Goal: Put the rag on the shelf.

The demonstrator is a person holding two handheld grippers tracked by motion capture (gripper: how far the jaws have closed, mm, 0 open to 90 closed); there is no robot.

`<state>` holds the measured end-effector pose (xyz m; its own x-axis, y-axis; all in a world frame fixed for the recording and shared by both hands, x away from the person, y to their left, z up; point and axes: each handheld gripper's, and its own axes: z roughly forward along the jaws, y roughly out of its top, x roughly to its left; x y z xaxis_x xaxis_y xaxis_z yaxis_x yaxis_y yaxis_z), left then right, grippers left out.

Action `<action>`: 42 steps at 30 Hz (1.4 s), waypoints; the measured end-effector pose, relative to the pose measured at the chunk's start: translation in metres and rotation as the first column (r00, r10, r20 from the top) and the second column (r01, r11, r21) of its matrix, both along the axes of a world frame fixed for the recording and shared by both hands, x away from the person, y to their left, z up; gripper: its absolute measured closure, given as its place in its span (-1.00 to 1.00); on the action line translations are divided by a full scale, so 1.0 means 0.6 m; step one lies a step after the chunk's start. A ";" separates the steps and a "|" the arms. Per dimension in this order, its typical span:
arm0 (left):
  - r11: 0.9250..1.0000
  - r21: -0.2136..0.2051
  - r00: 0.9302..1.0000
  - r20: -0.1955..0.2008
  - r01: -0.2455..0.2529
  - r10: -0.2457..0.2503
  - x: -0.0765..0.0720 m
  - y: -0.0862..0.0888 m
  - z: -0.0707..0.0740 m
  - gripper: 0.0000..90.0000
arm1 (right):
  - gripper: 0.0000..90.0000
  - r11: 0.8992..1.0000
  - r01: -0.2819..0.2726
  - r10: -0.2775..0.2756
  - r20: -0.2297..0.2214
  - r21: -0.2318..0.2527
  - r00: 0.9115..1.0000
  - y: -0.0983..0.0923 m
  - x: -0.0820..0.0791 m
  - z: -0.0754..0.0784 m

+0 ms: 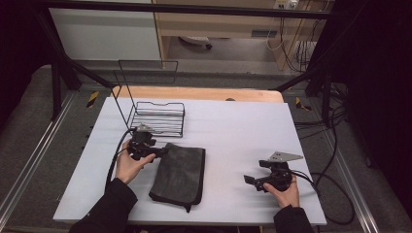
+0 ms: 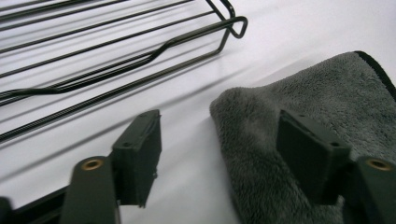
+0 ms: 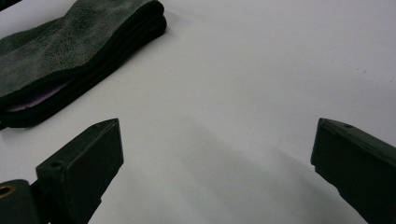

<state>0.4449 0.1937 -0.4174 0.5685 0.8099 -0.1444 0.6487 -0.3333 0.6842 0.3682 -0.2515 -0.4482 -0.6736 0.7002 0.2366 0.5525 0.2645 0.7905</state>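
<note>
1. While my left tool (image 2: 217, 156) sits at the corner of the folded grey towel (image 2: 327, 102), its jaws straddle that corner, parted, not gripping it.
2. Just beyond it I see the wire rack (image 2: 116, 60).
3. My right tool (image 3: 217, 158) gapes wide, empty, on the tabletop (image 3: 261, 70).

The folded grey plush towel (image 2: 299, 107) lies on the white table (image 1: 233, 126), one corner between the left gripper's (image 2: 219, 140) jaws, the far jaw resting upon it. The black wire rack (image 2: 112, 51) stands just beyond those jaws. The right gripper (image 3: 217, 154) straddles bare table, the towel well ahead and left of its jaws.
</note>
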 end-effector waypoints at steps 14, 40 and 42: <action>0.998 -0.045 0.996 -0.082 0.034 -0.038 0.007 -0.002 -0.039 0.56 | -0.93 1.000 -0.001 0.001 -0.001 -0.001 1.000 0.002 0.001 -0.001; 0.996 -0.073 0.997 -0.057 0.054 -0.058 0.002 0.002 -0.049 0.71 | -0.97 0.999 0.021 -0.020 0.019 -0.030 1.000 0.139 0.051 0.030; 0.996 -0.072 0.997 -0.056 0.056 -0.060 0.002 0.002 -0.049 0.71 | -0.96 0.999 0.024 -0.023 0.024 -0.029 0.999 0.156 0.059 0.033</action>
